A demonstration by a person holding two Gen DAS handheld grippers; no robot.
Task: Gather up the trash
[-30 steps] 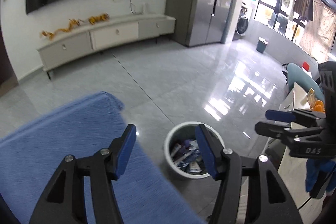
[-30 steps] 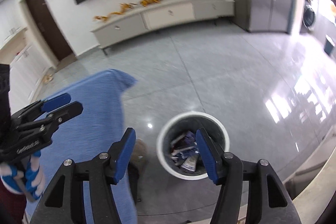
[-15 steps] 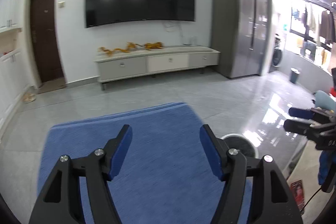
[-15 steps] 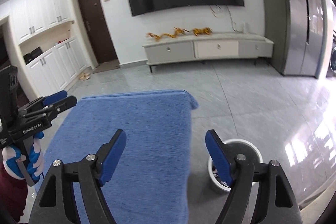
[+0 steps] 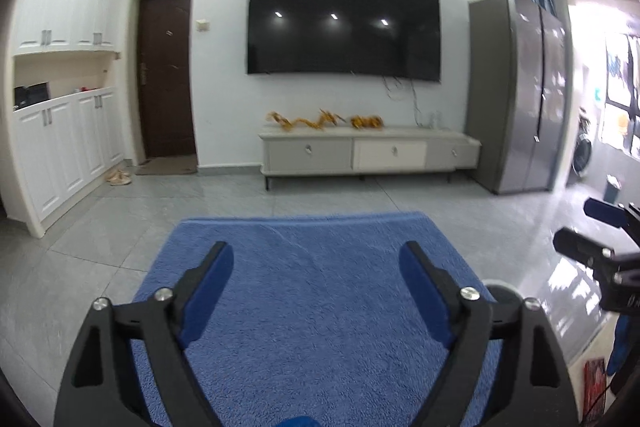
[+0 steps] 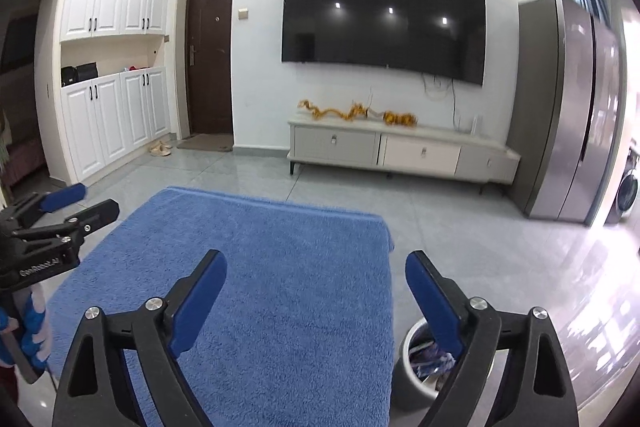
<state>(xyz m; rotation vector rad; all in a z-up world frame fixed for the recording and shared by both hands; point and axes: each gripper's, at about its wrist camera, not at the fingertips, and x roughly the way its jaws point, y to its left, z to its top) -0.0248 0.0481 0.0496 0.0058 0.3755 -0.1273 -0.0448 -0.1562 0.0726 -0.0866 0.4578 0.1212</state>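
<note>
My left gripper [image 5: 316, 263] is open and empty, held above a table covered with a blue towel [image 5: 312, 307]. My right gripper [image 6: 316, 271] is open and empty over the same blue towel [image 6: 280, 287]. A white trash bin [image 6: 412, 359] with wrappers inside stands on the floor at the towel's right edge, partly hidden behind my right finger. In the left wrist view only its rim [image 5: 500, 291] shows. The right gripper appears at the right edge of the left wrist view [image 5: 588, 227], and the left gripper at the left edge of the right wrist view [image 6: 80, 203].
A wall TV [image 5: 344, 27] hangs over a low cabinet [image 5: 368, 151]. A dark door [image 5: 166, 75] and white cupboards [image 5: 64, 147] stand at the left, a grey fridge [image 5: 520, 107] at the right. Glossy grey floor tiles [image 6: 480, 227] surround the table.
Both grippers have tilted up from looking down at the bin to looking level across the towel at the TV wall. The bin has slid to the lower right of both views.
</note>
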